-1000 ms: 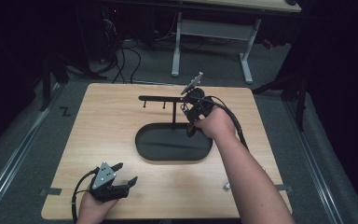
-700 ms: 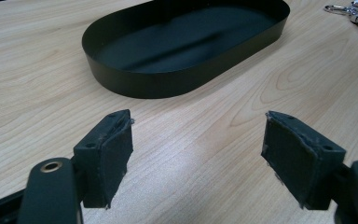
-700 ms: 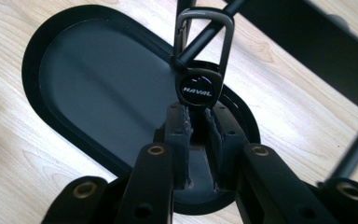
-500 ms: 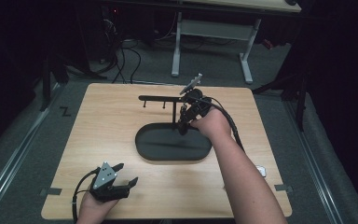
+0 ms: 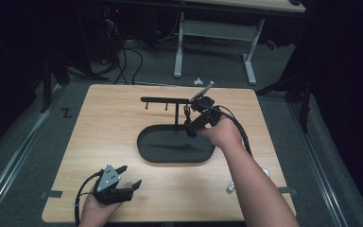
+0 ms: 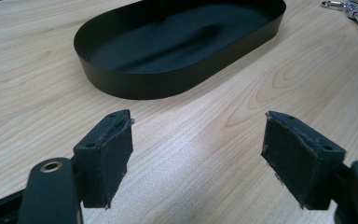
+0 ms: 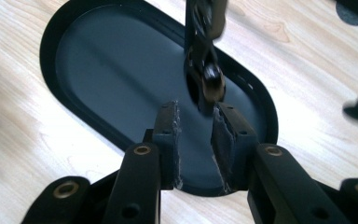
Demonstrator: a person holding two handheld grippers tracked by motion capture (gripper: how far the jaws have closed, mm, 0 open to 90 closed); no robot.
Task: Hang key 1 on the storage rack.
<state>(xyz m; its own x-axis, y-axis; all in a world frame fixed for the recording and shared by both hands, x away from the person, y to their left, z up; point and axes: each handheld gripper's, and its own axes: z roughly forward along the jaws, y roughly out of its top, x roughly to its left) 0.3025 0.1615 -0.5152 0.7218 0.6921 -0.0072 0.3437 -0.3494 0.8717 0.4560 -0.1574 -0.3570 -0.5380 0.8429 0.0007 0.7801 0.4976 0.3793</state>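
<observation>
A black oval tray (image 5: 144, 151) lies mid-table, and a black post with a hooked crossbar (image 5: 163, 100) rises from it. My right gripper (image 5: 189, 131) points down over the tray's right end, beside the post. In the right gripper view its jaws (image 7: 196, 112) stand a narrow gap apart with tray floor showing between them. A dark, blurred dangling piece (image 7: 205, 65) hangs just beyond the fingertips; whether they touch it is unclear. My left gripper (image 5: 131, 176) rests at the front left of the table, open wide, its pads (image 6: 109, 154) empty and facing the tray (image 6: 135, 88).
Small silvery metal items lie on the table near the right forearm (image 5: 230, 187), and in the left gripper view (image 6: 354, 9) to the tray's right. The wooden table's front edge runs just behind the left hand. A desk frame and cables stand beyond the far edge.
The right gripper has shifted slightly down and left, from the crossbar's right end toward the tray's right end. The left gripper has stayed put.
</observation>
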